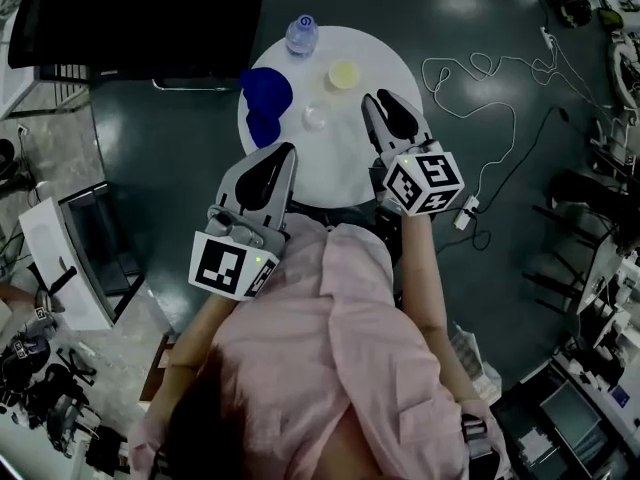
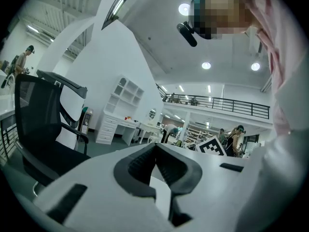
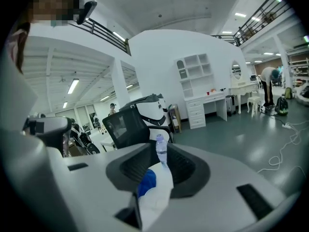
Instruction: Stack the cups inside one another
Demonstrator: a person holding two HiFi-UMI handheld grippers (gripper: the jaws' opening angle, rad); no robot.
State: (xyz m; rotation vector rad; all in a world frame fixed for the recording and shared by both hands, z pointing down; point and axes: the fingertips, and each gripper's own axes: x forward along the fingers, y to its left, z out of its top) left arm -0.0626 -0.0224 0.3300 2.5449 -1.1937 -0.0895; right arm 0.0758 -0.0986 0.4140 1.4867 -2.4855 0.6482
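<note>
The right gripper is held narrowly open and empty over the round white surface; the left gripper is seen closed and empty.

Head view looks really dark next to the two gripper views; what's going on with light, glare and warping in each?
Head view: dim overall, lamp glare on the dark floor, only the white table bright. Left gripper view: strong fisheye, black corners, ceiling lamps blown out. Right gripper view: same bending, close fingers soft, bottle sharper.

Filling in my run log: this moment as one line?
left gripper: shut, empty | right gripper: open, empty | yellow cup, clear cup: apart on table
</note>
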